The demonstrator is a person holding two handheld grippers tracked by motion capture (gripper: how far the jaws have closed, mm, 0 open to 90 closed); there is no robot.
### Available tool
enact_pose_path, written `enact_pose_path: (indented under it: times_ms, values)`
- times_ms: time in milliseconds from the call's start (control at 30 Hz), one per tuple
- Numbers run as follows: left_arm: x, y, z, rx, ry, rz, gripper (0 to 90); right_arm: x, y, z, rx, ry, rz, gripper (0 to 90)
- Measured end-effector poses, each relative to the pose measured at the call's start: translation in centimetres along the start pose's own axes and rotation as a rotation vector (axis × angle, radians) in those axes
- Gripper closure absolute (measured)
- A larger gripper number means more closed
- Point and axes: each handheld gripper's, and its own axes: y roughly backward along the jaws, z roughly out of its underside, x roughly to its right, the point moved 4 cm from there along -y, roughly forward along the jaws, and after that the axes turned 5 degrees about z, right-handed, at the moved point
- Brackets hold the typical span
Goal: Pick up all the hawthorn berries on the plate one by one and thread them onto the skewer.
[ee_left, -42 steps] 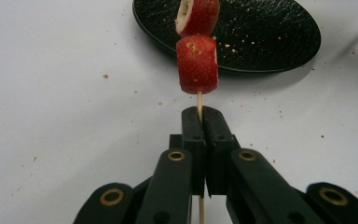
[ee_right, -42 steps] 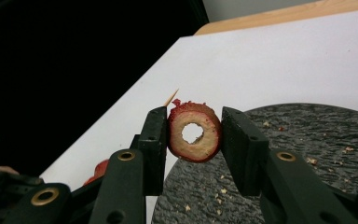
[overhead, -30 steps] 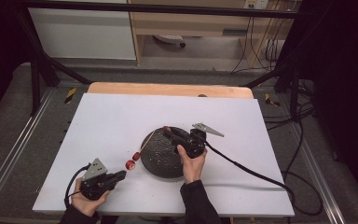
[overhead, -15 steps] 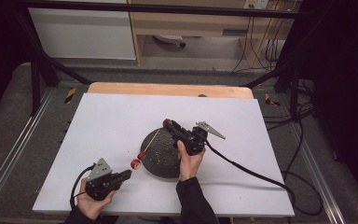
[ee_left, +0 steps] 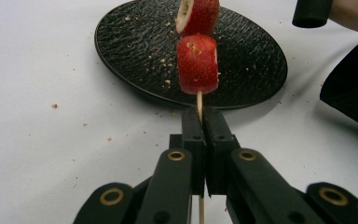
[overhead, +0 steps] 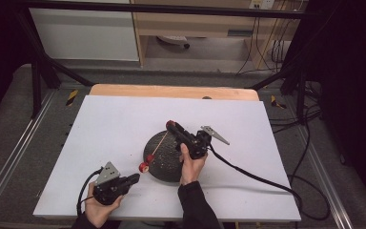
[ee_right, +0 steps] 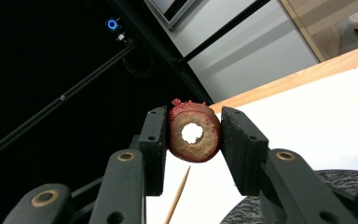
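A thin wooden skewer (ee_left: 199,99) carries two red fruit pieces (ee_left: 197,63) and is clamped between the shut jaws of my left gripper (ee_left: 204,116). In the high view that left gripper (overhead: 136,177) lies at the front left, and the skewer (overhead: 158,145) slants up over the black textured plate (overhead: 164,168). My right gripper (overhead: 170,125) hovers above the plate's far edge, shut on a red-skinned ring slice (ee_right: 206,142) with a hole in its middle. The skewer's pointed end (ee_right: 177,196) sits just under that slice, apart from it.
The white table board (overhead: 114,124) has a wooden strip (overhead: 171,90) along its far side. The right gripper's cable (overhead: 257,177) trails across the board to the right. Crumbs (ee_left: 53,106) lie around the plate (ee_left: 135,42). Metal rails flank the table.
My left gripper has shifted slightly right with the skewer, so the red pieces sit nearer the plate. The right gripper has hardly moved and still holds the slice.
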Motion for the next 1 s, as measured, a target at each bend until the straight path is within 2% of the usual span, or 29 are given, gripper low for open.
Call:
enact_pose_path:
  times_ms: [367, 700, 1000]
  values:
    - [0.2, -0.12, -0.09, 0.011, 0.007, 0.001, 88.0, -0.06, -0.04, 0.31, -0.001, -0.027, -0.013, 62.8]
    - [0.65, -0.41, -0.32, 0.044, 0.015, -0.016, 88.0, -0.18, 0.0, 0.54, 0.003, -0.054, -0.033, 62.9]
    - [0.81, -0.79, -0.81, 0.078, 0.038, -0.026, 88.0, -0.23, 0.01, 0.82, -0.003, -0.08, -0.047, 62.9]
